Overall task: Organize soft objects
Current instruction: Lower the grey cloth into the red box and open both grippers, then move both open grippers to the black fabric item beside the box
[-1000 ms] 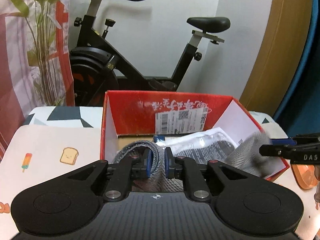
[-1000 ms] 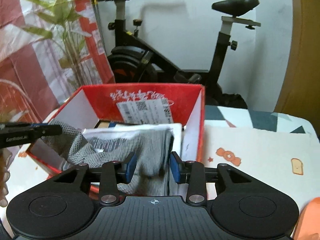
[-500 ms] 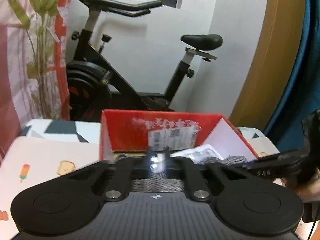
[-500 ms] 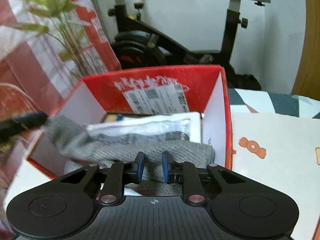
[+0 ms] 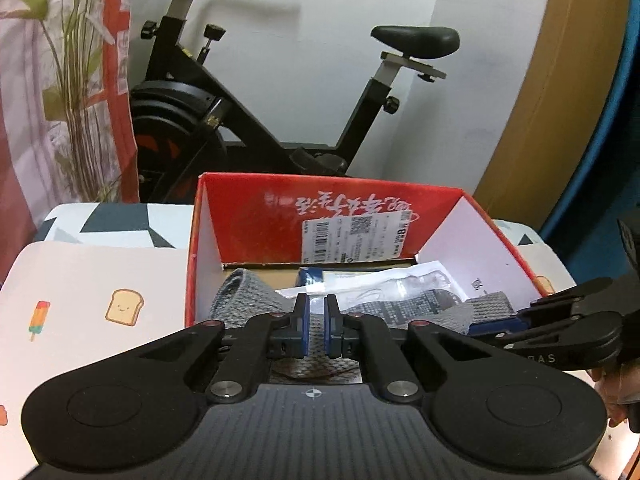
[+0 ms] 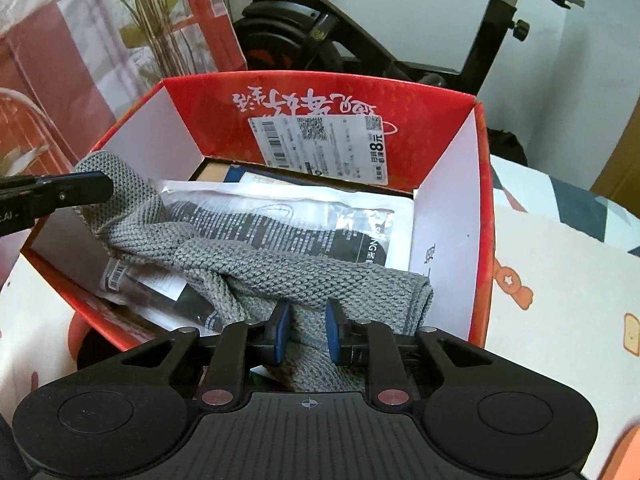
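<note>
Grey knitted cloth [image 6: 280, 264] now down inside red cardboard box [image 6: 448, 216], pinched by left claw [image 5: 316, 320] and right claw [image 6: 306, 330]; nearly put away.

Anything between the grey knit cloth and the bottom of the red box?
Yes. The grey knit cloth, gripped by the left gripper and the right gripper, lies on plastic-wrapped packets covering most of the red box floor.
</note>
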A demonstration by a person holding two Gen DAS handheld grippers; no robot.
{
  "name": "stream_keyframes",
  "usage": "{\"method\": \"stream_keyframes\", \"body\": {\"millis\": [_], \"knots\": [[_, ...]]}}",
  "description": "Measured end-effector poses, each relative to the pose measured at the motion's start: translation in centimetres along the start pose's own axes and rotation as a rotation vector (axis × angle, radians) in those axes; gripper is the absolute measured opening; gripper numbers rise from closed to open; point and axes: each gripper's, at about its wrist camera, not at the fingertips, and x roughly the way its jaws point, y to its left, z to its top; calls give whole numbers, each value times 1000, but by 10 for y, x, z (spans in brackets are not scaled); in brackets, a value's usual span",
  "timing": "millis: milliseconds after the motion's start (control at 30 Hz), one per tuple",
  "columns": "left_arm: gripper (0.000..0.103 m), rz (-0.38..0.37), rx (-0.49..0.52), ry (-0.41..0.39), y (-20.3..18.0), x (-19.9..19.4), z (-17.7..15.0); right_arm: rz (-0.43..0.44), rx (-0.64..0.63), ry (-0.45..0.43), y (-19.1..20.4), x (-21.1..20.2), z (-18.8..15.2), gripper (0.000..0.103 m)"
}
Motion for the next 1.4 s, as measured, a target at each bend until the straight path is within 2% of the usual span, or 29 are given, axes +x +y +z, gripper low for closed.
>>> {"method": "stream_keyframes", "body": {"millis": [133,233,333,400,500,533,600,633,733,767,800,833,867,900,967,1100,1233,1400], "knots": [[8,3,9,-19,-5,-14,0,0,12,-5,1,-11,-1,20],[9,18,30,-40,-10,-26,-2,-16,10,-42,5,-26,-6,23],[9,24,48,-58,-15,-40,-6,-15,5,-116,11,-46,-14,34],[9,17,62,-63,-19,-48,-11,-32,-21,-180,18,-60,-20,55],[11,15,89,-59,-24,-60,-22,-49,-49,-241,26,-76,-32,62],[15,14,95,-60,-25,-63,-25,-47,-42,-254,27,-80,-36,65],[30,8,97,-63,-24,-70,-33,-40,-24,-285,27,-86,-45,75],[37,7,93,-65,-24,-73,-37,-37,-18,-300,27,-88,-49,76],[41,3,71,-70,-20,-82,-50,-48,-3,-354,27,-96,-66,85],[45,2,65,-67,-19,-83,-54,-49,6,-375,27,-98,-73,90],[49,0,58,-65,-17,-85,-58,-47,16,-392,25,-101,-78,99],[60,0,50,-65,-16,-87,-62,-44,26,-411,24,-103,-82,103],[70,1,41,-64,-14,-89,-67,-43,36,-445,22,-106,-89,103],[75,3,36,-64,-12,-91,-71,-44,45,-472,19,-107,-95,103],[93,16,36,-63,-10,-92,-80,-48,77,-497,13,-107,-107,103],[95,37,26,-49,-3,-92,-94,-49,146,-530,3,-104,-129,103],[97,33,-15,-24,4,-83,-105,-103,154,-598,3,-100,-154,103],[96,18,-40,10,7,-66,-115,-87,191,-536,2,-71,-172,102]]}}
